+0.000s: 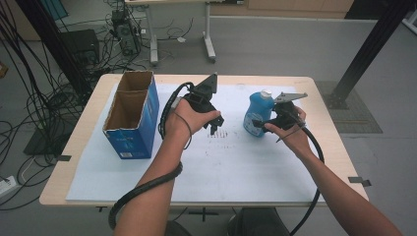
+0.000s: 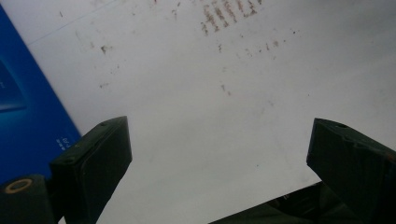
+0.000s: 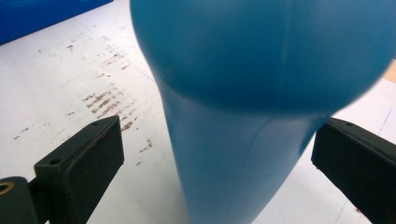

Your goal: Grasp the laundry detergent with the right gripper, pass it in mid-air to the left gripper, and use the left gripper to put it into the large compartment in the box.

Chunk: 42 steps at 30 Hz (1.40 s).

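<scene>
Bottle [image 3: 243, 116] between open right tool [image 3: 219, 158] jaws

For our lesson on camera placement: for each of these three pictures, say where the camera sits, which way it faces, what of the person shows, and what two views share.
High view: above the person's side, facing forward and down on the white-covered table; both forearms, left gripper and right gripper.
Left gripper view: rides the left gripper, facing the white cover; its black fingers apart.
Right gripper view: rides the right gripper, facing the blue plastic bottle; fingers apart around it.
Shared: the open blue cardboard box, also in the left gripper view.
</scene>
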{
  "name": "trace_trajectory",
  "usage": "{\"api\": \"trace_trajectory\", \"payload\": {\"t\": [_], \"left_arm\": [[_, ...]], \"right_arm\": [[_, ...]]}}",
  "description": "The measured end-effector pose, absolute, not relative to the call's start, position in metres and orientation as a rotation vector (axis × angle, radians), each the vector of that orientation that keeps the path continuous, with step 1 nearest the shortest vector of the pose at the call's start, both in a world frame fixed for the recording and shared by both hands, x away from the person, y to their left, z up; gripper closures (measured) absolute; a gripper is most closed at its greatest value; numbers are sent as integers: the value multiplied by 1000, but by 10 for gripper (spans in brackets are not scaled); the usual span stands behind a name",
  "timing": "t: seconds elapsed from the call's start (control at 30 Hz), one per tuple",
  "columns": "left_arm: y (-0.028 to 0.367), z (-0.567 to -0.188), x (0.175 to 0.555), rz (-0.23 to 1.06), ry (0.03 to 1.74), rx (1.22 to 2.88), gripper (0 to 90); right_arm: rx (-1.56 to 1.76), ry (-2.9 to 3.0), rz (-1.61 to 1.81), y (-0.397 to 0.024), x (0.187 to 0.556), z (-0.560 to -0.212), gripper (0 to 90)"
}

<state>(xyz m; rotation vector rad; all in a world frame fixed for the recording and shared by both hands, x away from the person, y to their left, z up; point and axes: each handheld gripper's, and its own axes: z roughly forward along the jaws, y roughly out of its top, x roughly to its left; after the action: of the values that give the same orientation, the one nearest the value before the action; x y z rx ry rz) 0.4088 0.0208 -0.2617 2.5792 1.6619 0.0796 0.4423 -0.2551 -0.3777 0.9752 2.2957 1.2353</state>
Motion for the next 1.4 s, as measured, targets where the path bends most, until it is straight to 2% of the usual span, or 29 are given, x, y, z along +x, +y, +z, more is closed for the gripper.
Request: {"api": "trace_trajectory", "payload": {"t": [1.4], "left_arm": [[23, -258, 408, 93, 1660, 2583, 71]], "right_arm": [[973, 2282, 1243, -253, 442, -385, 20]]}}
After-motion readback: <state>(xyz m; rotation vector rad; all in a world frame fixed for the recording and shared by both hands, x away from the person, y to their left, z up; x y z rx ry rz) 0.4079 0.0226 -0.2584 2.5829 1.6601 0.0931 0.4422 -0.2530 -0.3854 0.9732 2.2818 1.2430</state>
